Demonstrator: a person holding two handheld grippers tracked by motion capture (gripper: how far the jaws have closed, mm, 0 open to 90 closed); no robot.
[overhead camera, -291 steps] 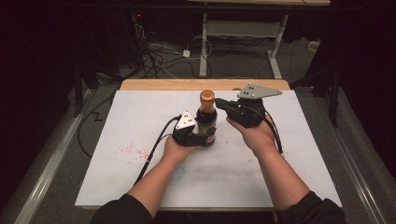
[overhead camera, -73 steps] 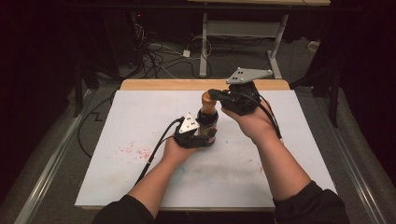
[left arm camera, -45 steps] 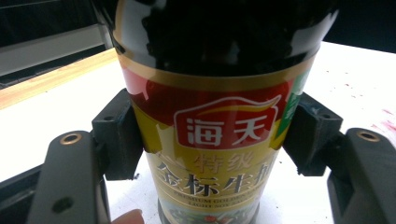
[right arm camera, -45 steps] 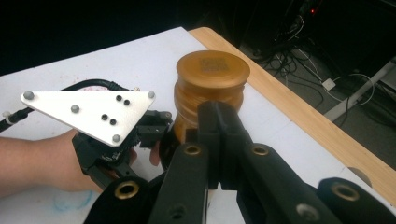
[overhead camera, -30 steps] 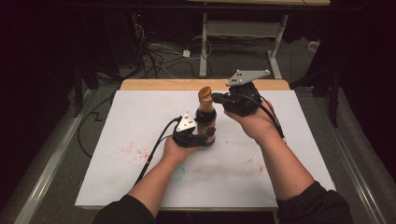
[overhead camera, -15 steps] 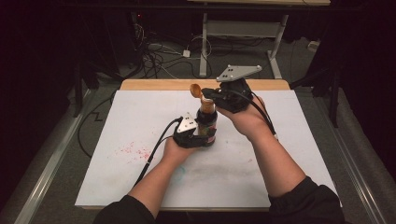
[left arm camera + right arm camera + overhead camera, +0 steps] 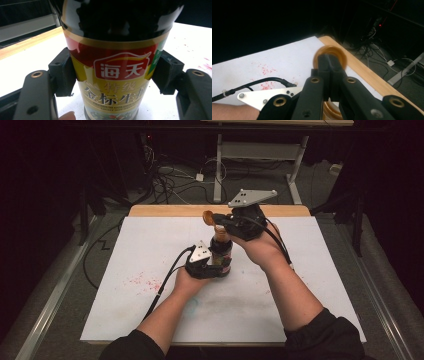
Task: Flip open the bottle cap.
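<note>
My left gripper [image 7: 216,266] clamped the sauce bottle [image 7: 220,255] upright on the worktop [image 7: 300,290]. My right gripper [image 7: 214,220] pinched the bottle's orange cap [image 7: 208,216], flipped up above the neck.

Overall: dim room, black surround; light falls from above onto white table cover [image 7: 300,285], the only bright area.
Shadows: soft, faint under forearms, high view.
Glare: cover blown out to near pure white in left gripper view; small sheen on bottle [image 7: 117,75] glass up top.
Focus: bottle label sharp-ish, slightly soft at close range; jaws soft at frame btm.
Blur: orange cap [image 7: 329,56] smeared, right gripper view; bkgd cables grainy.
Distortion: wide-angle bend at edges, both gripper views.
</note>
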